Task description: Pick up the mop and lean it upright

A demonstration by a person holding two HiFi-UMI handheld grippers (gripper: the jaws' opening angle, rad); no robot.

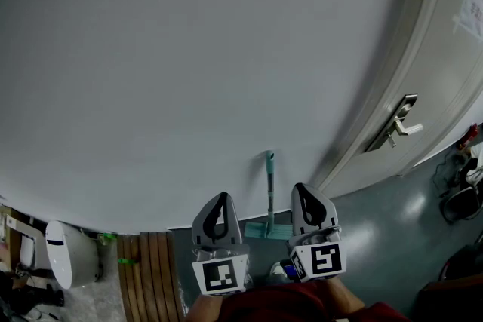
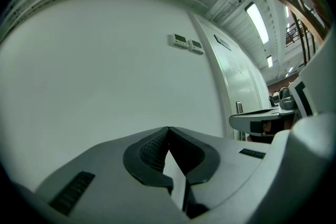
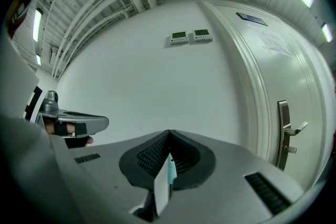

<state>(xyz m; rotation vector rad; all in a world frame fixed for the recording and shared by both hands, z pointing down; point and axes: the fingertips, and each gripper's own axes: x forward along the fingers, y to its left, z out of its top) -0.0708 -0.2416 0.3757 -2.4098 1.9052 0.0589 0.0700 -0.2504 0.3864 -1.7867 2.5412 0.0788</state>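
We note the teal mop [image 1: 269, 188] leaning upright on the wall [image 1: 151, 87]; left gripper [image 1: 223, 197] and right gripper [image 1: 301, 188] both closed, empty.

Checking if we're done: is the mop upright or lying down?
Upright: the mop leans handle-up against the wall, its head on the floor.

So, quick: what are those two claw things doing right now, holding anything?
Left gripper: closed, empty.
Right gripper: closed, empty; the mop leans on the wall, unheld.
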